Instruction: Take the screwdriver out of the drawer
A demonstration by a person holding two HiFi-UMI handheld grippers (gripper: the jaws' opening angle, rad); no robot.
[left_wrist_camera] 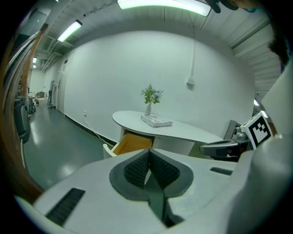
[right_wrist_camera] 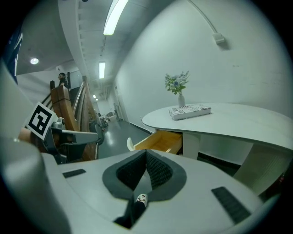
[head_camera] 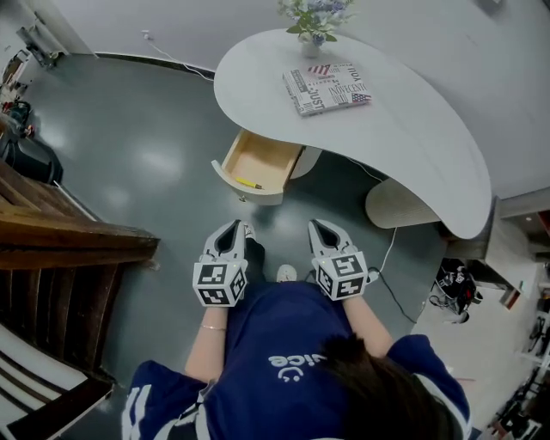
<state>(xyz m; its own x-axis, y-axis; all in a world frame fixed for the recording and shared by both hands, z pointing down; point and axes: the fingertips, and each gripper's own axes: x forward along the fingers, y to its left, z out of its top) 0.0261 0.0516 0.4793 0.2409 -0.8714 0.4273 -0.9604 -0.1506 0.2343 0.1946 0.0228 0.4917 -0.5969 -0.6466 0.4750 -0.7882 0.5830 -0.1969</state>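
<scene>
A wooden drawer (head_camera: 254, 167) stands pulled out from under the white curved table (head_camera: 412, 129). A small yellow screwdriver (head_camera: 247, 182) lies near the drawer's front wall. Both grippers hang side by side in front of the person, short of the drawer and pointing toward it. My left gripper (head_camera: 232, 230) is shut with nothing between its pads. My right gripper (head_camera: 323, 227) is shut and empty too. The open drawer (left_wrist_camera: 131, 143) appears just beyond the left gripper (left_wrist_camera: 149, 153) in the left gripper view. It also lies ahead of the right gripper (right_wrist_camera: 146, 153) as the drawer (right_wrist_camera: 160, 141) in the right gripper view.
A printed book (head_camera: 327, 88) and a vase of flowers (head_camera: 314, 19) rest on the table. Dark wooden stairs (head_camera: 69, 236) run along the left. A white cable (head_camera: 388, 258) trails on the floor and clutter (head_camera: 455, 288) sits at the right.
</scene>
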